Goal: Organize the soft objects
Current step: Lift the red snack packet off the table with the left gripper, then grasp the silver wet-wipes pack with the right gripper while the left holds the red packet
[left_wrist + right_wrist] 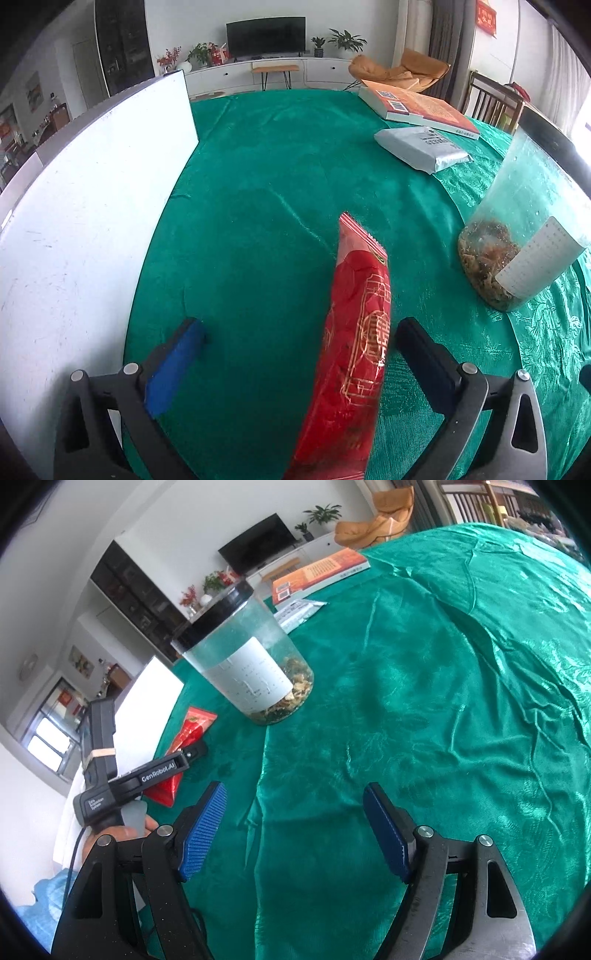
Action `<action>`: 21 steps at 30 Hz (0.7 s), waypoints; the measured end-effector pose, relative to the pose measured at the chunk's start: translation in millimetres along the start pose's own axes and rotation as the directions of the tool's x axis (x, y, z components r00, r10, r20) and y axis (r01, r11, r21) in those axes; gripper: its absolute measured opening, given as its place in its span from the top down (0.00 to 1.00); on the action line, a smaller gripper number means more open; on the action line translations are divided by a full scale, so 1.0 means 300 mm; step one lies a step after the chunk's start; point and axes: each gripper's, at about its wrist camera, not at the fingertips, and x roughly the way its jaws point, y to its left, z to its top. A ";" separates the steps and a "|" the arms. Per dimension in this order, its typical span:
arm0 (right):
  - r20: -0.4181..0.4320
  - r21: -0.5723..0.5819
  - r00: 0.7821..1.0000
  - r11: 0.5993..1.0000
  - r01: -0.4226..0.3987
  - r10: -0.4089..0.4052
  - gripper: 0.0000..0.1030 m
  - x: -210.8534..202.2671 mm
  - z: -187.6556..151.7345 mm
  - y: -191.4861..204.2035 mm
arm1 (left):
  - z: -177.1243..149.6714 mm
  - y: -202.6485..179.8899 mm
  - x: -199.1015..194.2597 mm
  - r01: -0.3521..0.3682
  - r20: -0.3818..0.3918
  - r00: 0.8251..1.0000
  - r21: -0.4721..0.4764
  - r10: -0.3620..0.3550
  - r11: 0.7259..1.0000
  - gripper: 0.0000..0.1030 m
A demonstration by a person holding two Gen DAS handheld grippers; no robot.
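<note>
- The left claw (299, 332) is spread wide, its blue pad on one side and its dark pad on the other, holding nothing.
- Between those pads lies the red packet (352, 354), flat on the green cloth of the desk (251, 206) — closer to the dark pad, though whether it touches that pad cannot be told.
- The right claw (295, 823) is likewise spread wide and empty, hovering over bare, wrinkled green cloth.
- In the right wrist view the left claw's black body sits low at the left with a hand (122, 830) around its grip, the red packet (188, 734) under its front end.
- A white board (85, 206) stands on edge along the left side of the desk.
- To the right of the packet stands a clear jar (255, 664) with a black lid and a white label — brownish bits fill its bottom.
- Further back a silver-grey pouch (421, 147) lies flat, and just behind it an orange book (417, 105) near the far edge.
- Beyond the desk are a television (266, 35), potted plants and an orange chair (399, 70).
</note>
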 end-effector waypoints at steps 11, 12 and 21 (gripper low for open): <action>0.050 -0.044 0.971 0.970 0.238 -0.235 0.23 0.082 0.312 -0.151 | 0.000 0.000 0.001 0.000 0.000 1.000 0.000 0.000 1.000 0.00; 0.042 -0.048 0.968 0.967 0.250 -0.248 0.23 0.102 0.348 -0.164 | -0.001 0.000 -0.001 0.000 0.000 1.000 0.000 0.000 1.000 0.00; -0.037 -0.173 0.992 0.978 0.115 -0.124 0.24 0.269 0.434 -0.072 | 0.000 0.000 0.001 0.000 0.001 1.000 0.000 0.000 1.000 0.00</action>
